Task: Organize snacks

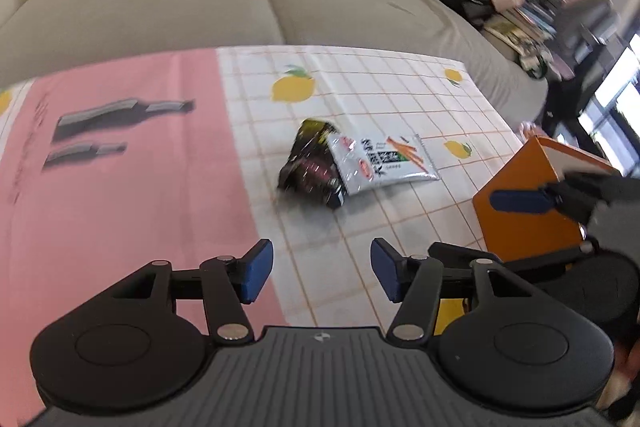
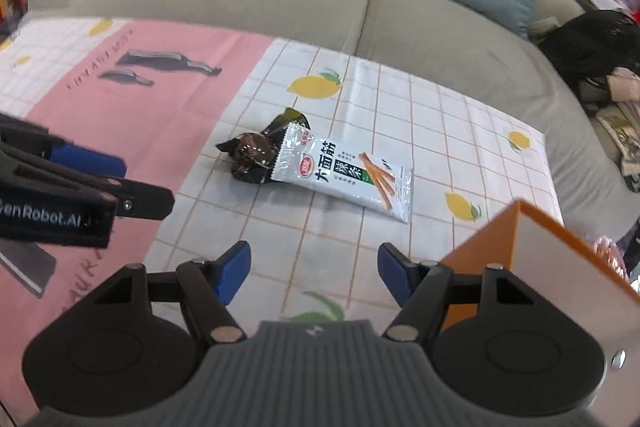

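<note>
1. Sofa (image 2: 420, 27) w/ cushions is sitting behind the bench (image 2: 460, 115), which is wearing a lemon-print cloth.
2. Orange box (image 2: 500, 239) is standing at the bench's right edge, beside the right claw; prob. the drop spot.
3. White snack packet (image 2: 348, 175) is lying mid-bench, its left end overlapping the dark wrapper (image 2: 252, 159), the two touching.
4. Left claw (image 1: 322, 273) is hanging spread, nothing between the pads, packets ahead and apart.
5. Right claw (image 2: 314, 273) is likewise spread and empty.
6. Risks: both claws are aiming at the same pile, so they may be colliding; pinching one pack could be dragging the other; glossy film may be slipping out.
</note>
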`<state>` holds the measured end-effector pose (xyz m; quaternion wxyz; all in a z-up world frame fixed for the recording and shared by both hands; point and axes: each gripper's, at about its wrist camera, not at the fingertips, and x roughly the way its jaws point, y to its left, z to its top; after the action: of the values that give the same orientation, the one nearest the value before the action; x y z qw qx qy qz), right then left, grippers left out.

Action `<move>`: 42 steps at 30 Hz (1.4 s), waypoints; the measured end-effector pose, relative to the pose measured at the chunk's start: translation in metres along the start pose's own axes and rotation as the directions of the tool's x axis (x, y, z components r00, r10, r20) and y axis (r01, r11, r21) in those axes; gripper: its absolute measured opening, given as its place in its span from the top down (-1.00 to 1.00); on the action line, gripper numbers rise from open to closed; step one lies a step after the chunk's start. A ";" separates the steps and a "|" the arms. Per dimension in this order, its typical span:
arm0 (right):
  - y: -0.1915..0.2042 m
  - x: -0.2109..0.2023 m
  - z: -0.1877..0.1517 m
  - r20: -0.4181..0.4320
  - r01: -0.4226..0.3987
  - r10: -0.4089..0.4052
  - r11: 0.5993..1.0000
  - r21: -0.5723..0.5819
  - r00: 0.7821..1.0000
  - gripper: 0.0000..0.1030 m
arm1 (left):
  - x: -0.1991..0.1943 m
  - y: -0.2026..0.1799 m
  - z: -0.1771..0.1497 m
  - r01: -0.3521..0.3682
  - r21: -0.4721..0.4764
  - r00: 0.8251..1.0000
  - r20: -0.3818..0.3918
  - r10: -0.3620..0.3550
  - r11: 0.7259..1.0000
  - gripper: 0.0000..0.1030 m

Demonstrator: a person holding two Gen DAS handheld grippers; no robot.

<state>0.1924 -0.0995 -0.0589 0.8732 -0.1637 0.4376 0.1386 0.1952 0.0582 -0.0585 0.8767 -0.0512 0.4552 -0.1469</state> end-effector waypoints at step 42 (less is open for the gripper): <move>0.018 0.102 0.053 -0.172 -0.123 0.048 0.879 -0.461 0.984 0.79 | 0.060 0.026 0.014 -0.037 -0.050 0.994 -0.103 0.032 0.998 0.05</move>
<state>0.2826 -0.0510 -0.1146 0.7638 -0.3609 0.4644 0.2658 0.2450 0.0636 -0.1030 0.8530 -0.0585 0.5041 -0.1222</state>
